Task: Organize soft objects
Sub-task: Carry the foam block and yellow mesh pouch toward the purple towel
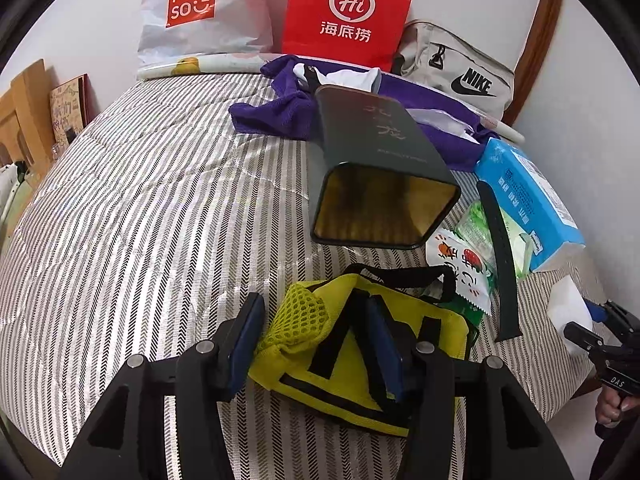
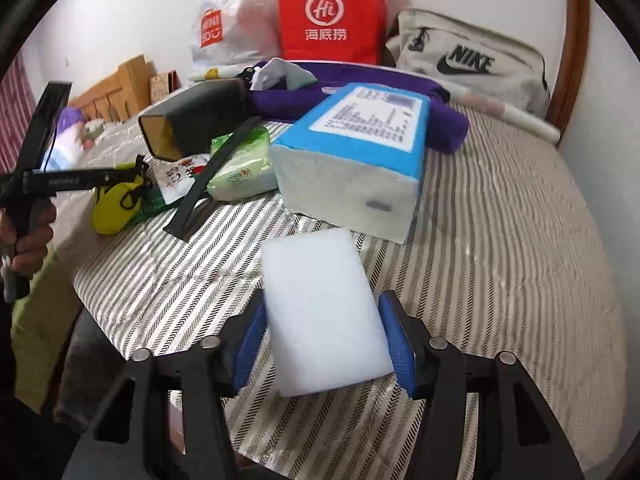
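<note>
A yellow pouch [image 1: 360,344] with black straps and a mesh pocket lies on the striped quilt [image 1: 140,200]. My left gripper [image 1: 314,340] is shut on it, one blue pad at the mesh edge and the other pressing on its middle. The right wrist view shows the pouch [image 2: 114,208] bunched under that gripper [image 2: 132,178]. My right gripper [image 2: 324,344] is shut on a white sponge block [image 2: 320,312], held just above the quilt [image 2: 500,240]. The sponge [image 1: 568,316] and right gripper [image 1: 592,328] also appear at the right edge of the left wrist view.
A dark green tin [image 1: 380,152] lies on its side with its mouth open. Beside it lie a blue tissue pack [image 1: 528,196], green wipes [image 1: 478,224], a snack packet [image 1: 464,276] and a dark strap [image 1: 500,248]. A purple towel [image 1: 280,112], red bag [image 1: 348,12] and Nike bag [image 1: 460,72] sit by the wall.
</note>
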Tool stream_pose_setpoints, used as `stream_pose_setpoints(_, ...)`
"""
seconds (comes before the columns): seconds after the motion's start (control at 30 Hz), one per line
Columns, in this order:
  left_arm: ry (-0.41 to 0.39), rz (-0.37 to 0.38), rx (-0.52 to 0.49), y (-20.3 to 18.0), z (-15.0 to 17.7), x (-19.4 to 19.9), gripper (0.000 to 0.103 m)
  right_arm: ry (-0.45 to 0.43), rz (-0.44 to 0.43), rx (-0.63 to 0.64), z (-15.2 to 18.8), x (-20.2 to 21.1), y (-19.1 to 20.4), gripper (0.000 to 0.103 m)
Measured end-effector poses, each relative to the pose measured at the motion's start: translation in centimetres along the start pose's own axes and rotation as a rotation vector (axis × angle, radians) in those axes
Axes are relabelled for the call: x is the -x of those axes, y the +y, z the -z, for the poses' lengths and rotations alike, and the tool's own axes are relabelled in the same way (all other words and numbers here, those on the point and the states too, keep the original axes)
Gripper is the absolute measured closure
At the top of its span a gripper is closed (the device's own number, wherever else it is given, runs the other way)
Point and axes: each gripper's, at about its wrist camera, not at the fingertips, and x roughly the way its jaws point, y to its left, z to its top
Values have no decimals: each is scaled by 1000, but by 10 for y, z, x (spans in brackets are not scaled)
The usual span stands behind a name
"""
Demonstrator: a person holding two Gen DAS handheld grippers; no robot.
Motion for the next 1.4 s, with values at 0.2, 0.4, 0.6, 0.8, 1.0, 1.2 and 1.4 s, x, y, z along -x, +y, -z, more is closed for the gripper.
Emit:
stream_pose_setpoints(0.2,11,-3,-18,-4,-1,-2,45,-9,7,-25,0,-11,1,39)
stream_pose_setpoints(0.4,-12,-47,-58,-11,3,-2,45,-4,1,25,-3,-18,12,20)
stream_pose_setpoints(0.6,-15,-53,-8,-7,2,0,51,-3,-28,-23,-3,-16,4,20)
stream_pose_setpoints(0.8,-6,-41,42,2,5,4,69,-22,29,-35,0,-12,2,44)
stream_pose_setpoints(1.0,3,-4,60,3,6,11,74,-10,-3,-83,-2,-9,-4,47)
stream_pose_setpoints(1.2,-27,23,75,4,5,32,75,-30,-4,-71,-6,1,-1,47)
stream_pose_setpoints(1.4,-61,11,62,6,-2,49,75,-31,-4,-71,-11,7,-1,47)
